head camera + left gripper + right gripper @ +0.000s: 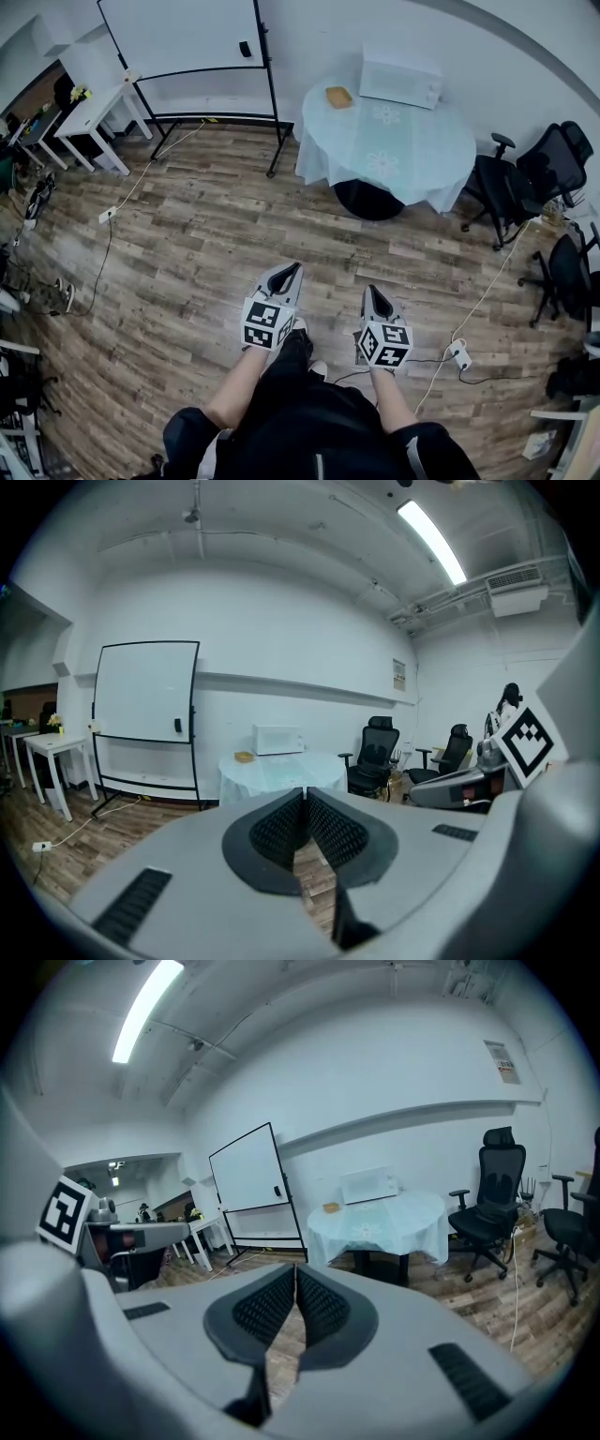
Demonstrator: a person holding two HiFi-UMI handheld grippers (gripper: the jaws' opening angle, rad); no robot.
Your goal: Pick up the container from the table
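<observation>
Head view, container (338, 97) near microwave (401, 77) on round table (412, 159), left gripper (293, 269), right gripper (373, 291) well apart from it, jaws closed, empty

We can read no text, brand or number anywhere. The notice (507, 1061) on the wall (422, 1072) is too small to read. The cubes on the left hand-held gripper (294, 268) and the right hand-held gripper (372, 290) bear only square markers.

The left hand-held gripper (305, 797), jaws together and empty, faces the distant cloth-covered table (274, 773).
</observation>
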